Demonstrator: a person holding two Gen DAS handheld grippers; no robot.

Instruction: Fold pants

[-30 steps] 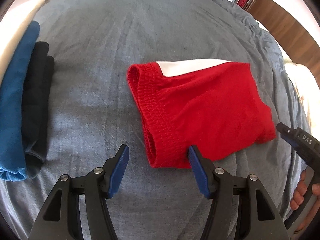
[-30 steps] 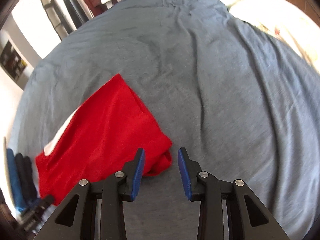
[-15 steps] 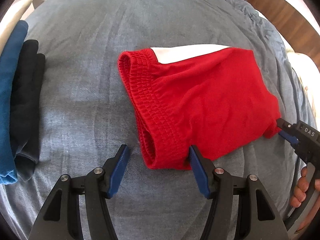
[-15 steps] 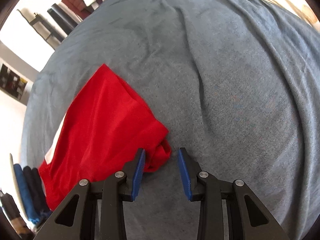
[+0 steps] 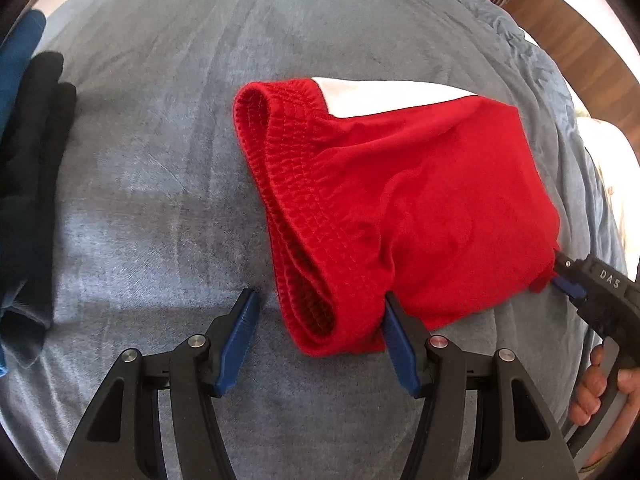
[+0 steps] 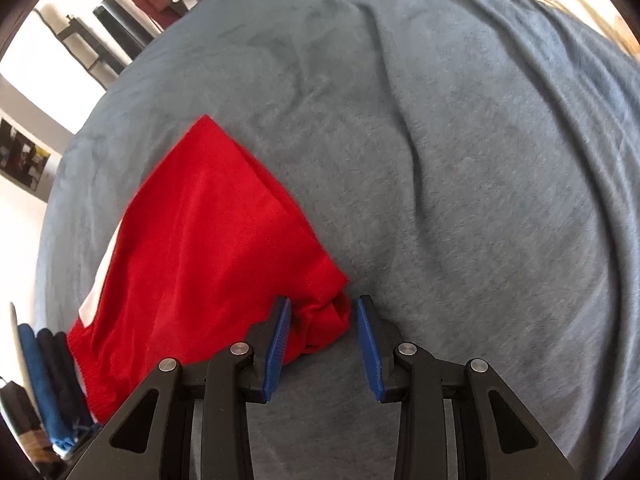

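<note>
Red shorts (image 5: 420, 200) with a white side panel (image 5: 372, 96) lie folded on a grey-blue blanket (image 5: 160, 160). My left gripper (image 5: 319, 296) points steeply down at the near corner of the elastic waistband (image 5: 288, 152). Its jaws are closing with that corner between them; the right pad touches the cloth and the left pad stands apart. My right gripper (image 6: 324, 300) straddles the bunched leg-end corner of the shorts (image 6: 200, 240) without pinching it. In the left wrist view the right gripper (image 5: 568, 280) shows at that far corner.
A stack of folded blue and black clothes (image 5: 36, 120) lies at the blanket's left edge, also in the right wrist view (image 6: 44, 372). A person's hand (image 5: 600, 392) holds the right gripper's handle. Wooden furniture (image 5: 580, 40) stands behind the bed.
Both grippers have sunk toward the shorts. The right one's fingers now stand on either side of the leg corner, and the waistband corner has come between the left one's fingers.
</note>
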